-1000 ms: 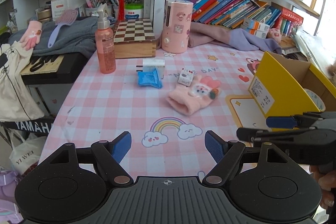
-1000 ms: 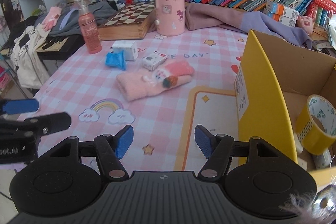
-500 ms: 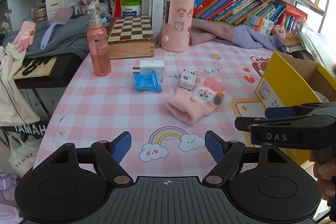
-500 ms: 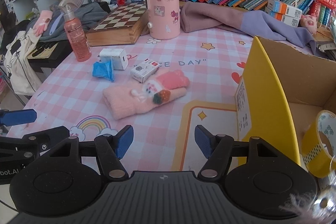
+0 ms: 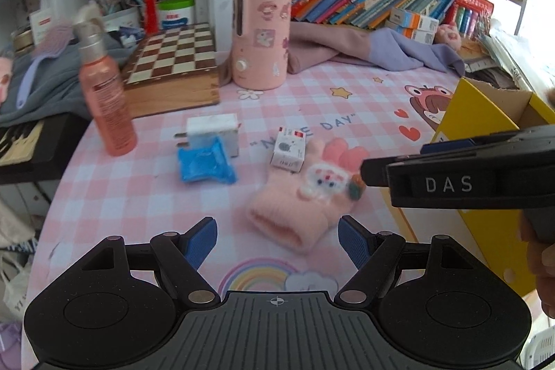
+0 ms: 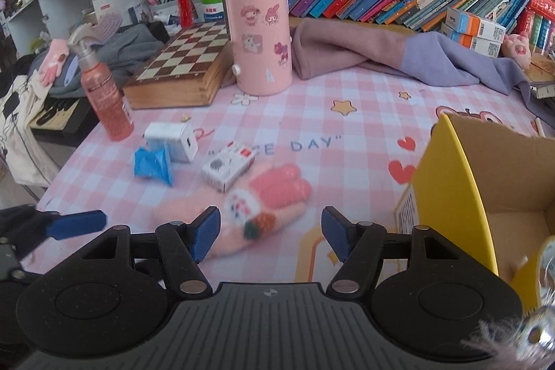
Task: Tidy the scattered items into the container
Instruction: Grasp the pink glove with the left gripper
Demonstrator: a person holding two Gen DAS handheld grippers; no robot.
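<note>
A pink knitted glove [image 5: 305, 196] [image 6: 263, 207] with a bunny patch lies on the pink checked cloth, just ahead of both grippers. Beyond it lie a small white and red box [image 5: 288, 149] [image 6: 227, 167], a blue packet [image 5: 204, 162] [image 6: 152, 163] and a white charger [image 5: 215, 129] [image 6: 171, 137]. The yellow cardboard box [image 5: 485, 134] [image 6: 454, 193] stands at the right, with a roll of tape [image 6: 541, 266] inside. My left gripper [image 5: 277, 240] is open over the cloth, nothing between its pads. My right gripper [image 6: 270, 231] is open too, above the glove's cuff end.
A pink spray bottle [image 5: 104, 92] [image 6: 104, 96] stands at the left, near the table's edge. Behind are a wooden chessboard box [image 5: 173, 75] [image 6: 184, 68], a pink cylinder [image 5: 260, 33] [image 6: 258, 37], a folded purple cloth [image 6: 399, 58] and shelves of books. The right gripper's body [image 5: 468, 179] crosses the left wrist view.
Both grippers have moved forward over the table toward the glove, which now looks larger and lies closer to their fingertips. Their openings are unchanged.
</note>
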